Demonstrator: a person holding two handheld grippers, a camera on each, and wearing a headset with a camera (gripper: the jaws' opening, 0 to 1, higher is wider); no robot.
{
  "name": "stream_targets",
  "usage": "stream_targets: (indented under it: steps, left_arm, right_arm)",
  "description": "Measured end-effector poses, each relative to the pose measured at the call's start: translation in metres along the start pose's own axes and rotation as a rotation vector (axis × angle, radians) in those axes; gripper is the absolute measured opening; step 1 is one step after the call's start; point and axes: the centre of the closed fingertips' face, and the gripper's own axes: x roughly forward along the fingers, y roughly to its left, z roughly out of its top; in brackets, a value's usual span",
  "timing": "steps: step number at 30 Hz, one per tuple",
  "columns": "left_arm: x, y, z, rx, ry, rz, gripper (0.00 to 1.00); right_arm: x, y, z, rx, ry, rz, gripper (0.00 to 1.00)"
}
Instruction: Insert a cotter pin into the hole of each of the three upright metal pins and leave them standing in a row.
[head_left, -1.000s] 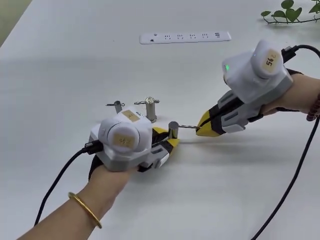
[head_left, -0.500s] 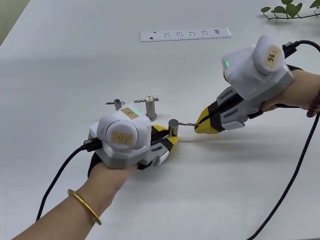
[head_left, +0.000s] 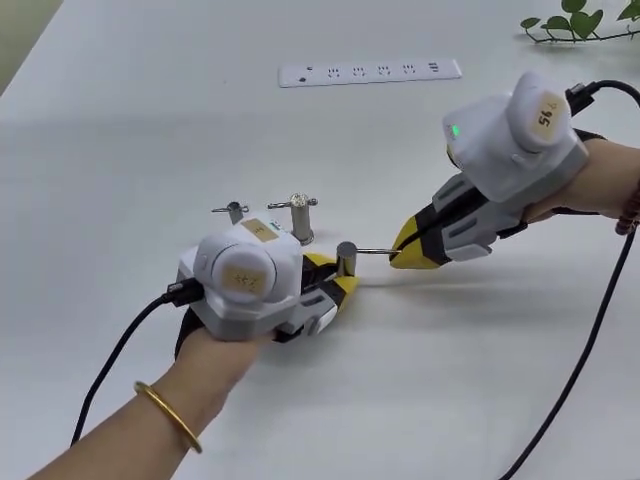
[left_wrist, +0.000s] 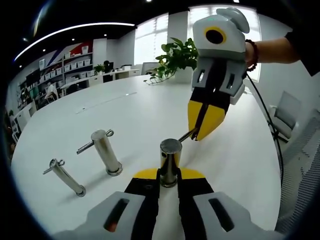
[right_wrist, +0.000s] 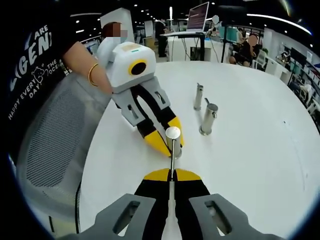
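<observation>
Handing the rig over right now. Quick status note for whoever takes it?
Left gripper: shut on the near pin, holding it upright.
Right gripper: shut on a cotter pin, tip at the near pin's top; can't tell if it's in the hole.
Done: middle pin and far pin stand, already cottered.
To do: seat this cotter pin, release both.

The cotter pin (head_left: 375, 251) has its held end hidden inside the right gripper (head_left: 402, 258), and whether its tip enters the metal pin (head_left: 346, 257) is too small to tell.
</observation>
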Motion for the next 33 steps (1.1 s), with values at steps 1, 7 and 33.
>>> stream_targets:
  steps: [1,7,33]
  left_arm:
    - [0.0000,0.0000,0.0000,0.000,0.000,0.000,0.10]
    - [0.0002,-0.0002,-0.0001,0.005,0.001,-0.007,0.10]
    - [0.0010,-0.0003,-0.0002,0.018,0.012,-0.029,0.10]
  right_arm:
    - [-0.0003,-0.0003,0.0003,-0.006,0.002,-0.002,0.00]
    - [-0.0010,-0.0002,0.0013,-0.019,0.009,-0.002,0.00]
    - [-0.0035,0.0005,0.0034,-0.038,-0.018,-0.003,0.00]
